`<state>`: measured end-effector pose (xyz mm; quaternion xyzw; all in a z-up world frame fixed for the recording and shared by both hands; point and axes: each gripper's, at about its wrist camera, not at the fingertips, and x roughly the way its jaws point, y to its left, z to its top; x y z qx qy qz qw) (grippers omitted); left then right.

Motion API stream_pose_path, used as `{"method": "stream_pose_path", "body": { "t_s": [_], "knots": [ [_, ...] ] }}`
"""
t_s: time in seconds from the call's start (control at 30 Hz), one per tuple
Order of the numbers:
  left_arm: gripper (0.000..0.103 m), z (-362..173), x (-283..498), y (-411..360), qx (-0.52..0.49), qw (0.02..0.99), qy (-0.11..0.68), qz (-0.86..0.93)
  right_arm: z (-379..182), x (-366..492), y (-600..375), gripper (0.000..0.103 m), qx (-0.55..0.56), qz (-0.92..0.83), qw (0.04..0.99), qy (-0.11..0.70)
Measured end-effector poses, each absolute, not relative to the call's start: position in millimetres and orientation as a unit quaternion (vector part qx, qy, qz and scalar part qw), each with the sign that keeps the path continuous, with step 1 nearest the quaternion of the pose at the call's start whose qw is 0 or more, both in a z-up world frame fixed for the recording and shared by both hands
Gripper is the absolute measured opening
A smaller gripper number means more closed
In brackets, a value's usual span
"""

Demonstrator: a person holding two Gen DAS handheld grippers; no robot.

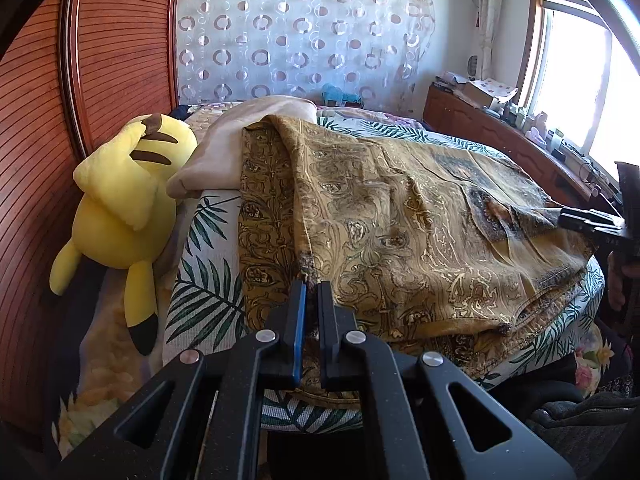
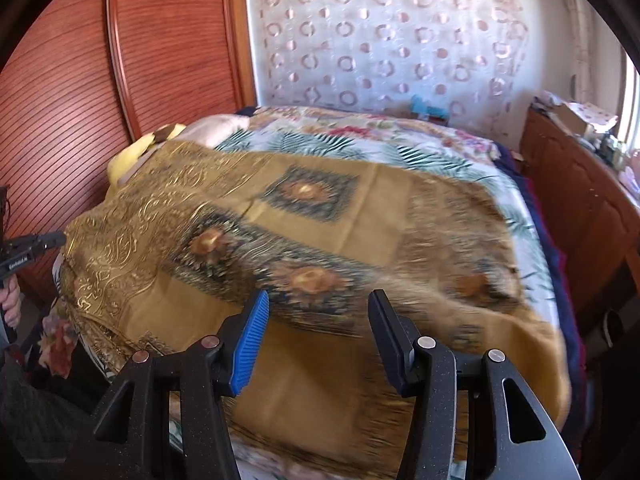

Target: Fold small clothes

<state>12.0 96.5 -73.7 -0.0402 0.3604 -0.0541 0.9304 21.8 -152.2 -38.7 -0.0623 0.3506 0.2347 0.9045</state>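
Note:
A golden-brown patterned cloth (image 1: 400, 216) lies spread and partly folded over on the bed; it also shows in the right wrist view (image 2: 320, 220). My left gripper (image 1: 312, 290) is shut on a raised fold at the cloth's near edge. It shows at the far left of the right wrist view (image 2: 36, 242). My right gripper (image 2: 318, 304) is open above the cloth's near edge and holds nothing. In the left wrist view it shows at the far right (image 1: 588, 220), at the cloth's right corner.
A leaf-print bedspread (image 1: 200, 288) covers the bed. A yellow plush toy (image 1: 124, 208) and a beige pillow (image 1: 224, 152) lie at the left by the red-brown headboard (image 1: 48, 120). A wooden cabinet (image 2: 576, 200) with clutter stands at the right under a window.

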Motion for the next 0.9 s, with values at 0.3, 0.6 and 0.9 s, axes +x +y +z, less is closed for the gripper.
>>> {"method": "stream_pose_path", "body": {
  "t_s": [0.3, 0.6, 0.9],
  "knots": [
    [0.064, -74, 11, 113, -0.086, 0.932, 0.346, -0.057, -74, 48, -121, 0.054, -0.089, 0.229, 0.893, 0.377],
    [0.077, -98, 28, 125, -0.112, 0.917, 0.381, -0.033, -97, 64, -118, 0.086, -0.086, 0.194, 0.9, 0.382],
    [0.057, -103, 26, 127, -0.124, 0.917, 0.378, -0.039, -104, 57, -114, 0.09, -0.087, 0.19, 0.907, 0.366]
  ]
}}
